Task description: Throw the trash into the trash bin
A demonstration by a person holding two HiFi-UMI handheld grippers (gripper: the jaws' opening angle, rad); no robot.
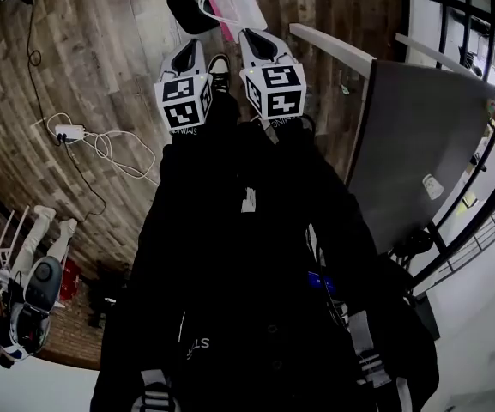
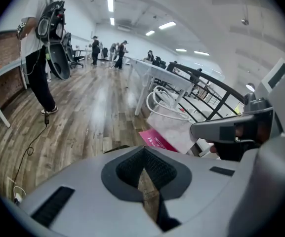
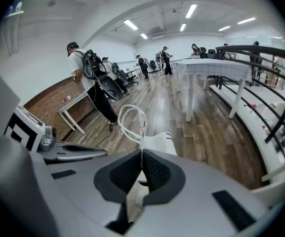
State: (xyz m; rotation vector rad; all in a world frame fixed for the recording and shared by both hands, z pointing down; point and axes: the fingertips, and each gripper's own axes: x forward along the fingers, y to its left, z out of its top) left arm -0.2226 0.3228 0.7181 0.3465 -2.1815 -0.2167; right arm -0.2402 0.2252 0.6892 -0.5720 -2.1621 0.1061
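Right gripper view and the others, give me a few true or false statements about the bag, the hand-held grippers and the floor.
1. The right hand-held gripper is shut on the white paper bag. True.
2. The left hand-held gripper grips a bag handle. False: its jaws are together with nothing between them.
3. The bag has white loop handles. True.
4. The floor is grey carpet. False: it is wood planks.
5. A white cable lies on the floor. True.

You stand in an open-plan office: wood-plank floor (image 2: pixel 93 107), long white desks (image 3: pixel 206 67), swivel chairs (image 2: pixel 75 58), ceiling strip lights (image 3: pixel 131 24), black railing (image 3: pixel 261 48), people (image 3: pixel 164 58) grouped at the far end.
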